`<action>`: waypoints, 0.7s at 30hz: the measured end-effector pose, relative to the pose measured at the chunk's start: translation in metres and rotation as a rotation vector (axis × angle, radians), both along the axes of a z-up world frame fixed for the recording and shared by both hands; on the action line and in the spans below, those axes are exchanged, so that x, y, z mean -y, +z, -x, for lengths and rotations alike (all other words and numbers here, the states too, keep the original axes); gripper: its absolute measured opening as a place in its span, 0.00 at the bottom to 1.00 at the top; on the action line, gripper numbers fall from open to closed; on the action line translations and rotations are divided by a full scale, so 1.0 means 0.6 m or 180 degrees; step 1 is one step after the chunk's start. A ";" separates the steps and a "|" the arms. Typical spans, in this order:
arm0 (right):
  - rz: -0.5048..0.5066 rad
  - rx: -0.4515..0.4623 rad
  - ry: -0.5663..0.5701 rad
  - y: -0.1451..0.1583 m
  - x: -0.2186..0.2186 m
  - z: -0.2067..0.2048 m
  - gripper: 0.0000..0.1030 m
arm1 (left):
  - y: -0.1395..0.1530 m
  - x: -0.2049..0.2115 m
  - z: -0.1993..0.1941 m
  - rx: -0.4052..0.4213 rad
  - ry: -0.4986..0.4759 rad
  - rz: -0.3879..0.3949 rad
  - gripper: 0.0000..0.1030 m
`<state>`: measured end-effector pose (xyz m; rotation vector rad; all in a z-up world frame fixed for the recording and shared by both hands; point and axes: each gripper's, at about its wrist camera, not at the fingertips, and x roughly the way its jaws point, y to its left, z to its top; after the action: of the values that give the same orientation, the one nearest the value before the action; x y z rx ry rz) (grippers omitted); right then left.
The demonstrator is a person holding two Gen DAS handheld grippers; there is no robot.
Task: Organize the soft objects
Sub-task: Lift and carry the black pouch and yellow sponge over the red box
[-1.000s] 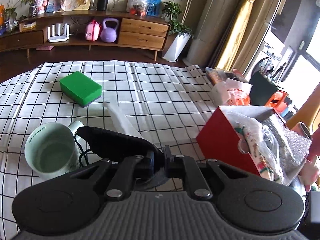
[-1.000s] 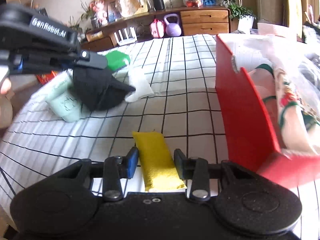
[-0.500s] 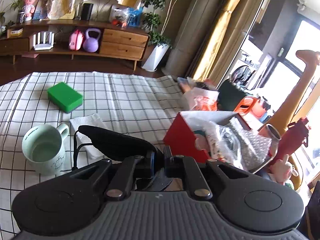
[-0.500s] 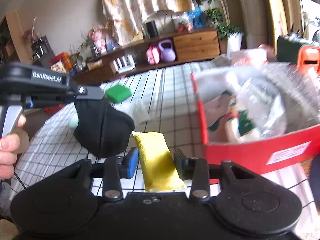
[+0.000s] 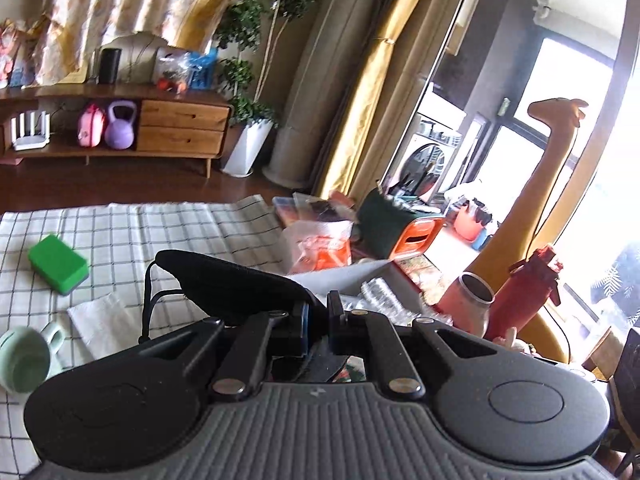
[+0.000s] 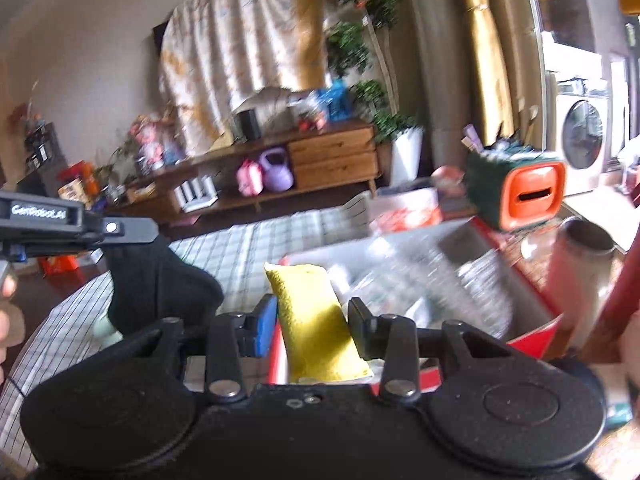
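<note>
Left wrist view
Left gripper: pinched nearly closed on the black eye mask — a thin edge of it sat between the pads, the rest jutting out to the left with its cord dangling.
Where the mask was: held up above the checked tablecloth, just short of the box of soft things.
Risk: the hold was on a thin edge only, so the mask could slip out before reaching the box; the loose cord could catch on the green mug below it.
Count: one green sponge, one white tissue, one mug, one metal cup, one red bottle.

Right wrist view
Right gripper: part-way closed on the yellow sponge, which stood up between the pads.
Where the sponge was: held over the near rim of the red box, the box contents blurred.
Risk: the box looked full — a sponge let go at the rim could bounce out onto the cloth; the two grippers were near each other and might collide over the same opening.
Count: two grippers, one yellow sponge, one black mask, one red box; the person's hand showed at the left edge.
</note>
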<state>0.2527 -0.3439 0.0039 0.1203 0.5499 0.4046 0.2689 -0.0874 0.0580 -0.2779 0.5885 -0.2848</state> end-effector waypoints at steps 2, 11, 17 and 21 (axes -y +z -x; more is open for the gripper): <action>0.0013 0.0063 -0.0092 0.009 0.016 -0.011 0.37 | 0.011 0.018 -0.012 0.0030 -0.0059 0.0010 0.08; 0.0081 0.0121 -0.0464 0.013 0.086 -0.066 0.37 | 0.027 0.104 -0.068 0.0105 -0.0338 0.0077 0.08; 0.0095 0.0036 -0.0646 -0.018 0.118 -0.102 0.37 | 0.008 0.151 -0.104 0.0082 -0.0488 0.0128 0.08; 0.0144 -0.0008 -0.0681 -0.040 0.127 -0.123 0.37 | -0.020 0.166 -0.130 0.0060 -0.0540 0.0294 0.08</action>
<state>0.3265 -0.4199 -0.0203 0.1347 0.5420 0.1836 0.3469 -0.1869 0.0462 -0.3144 0.5821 -0.4787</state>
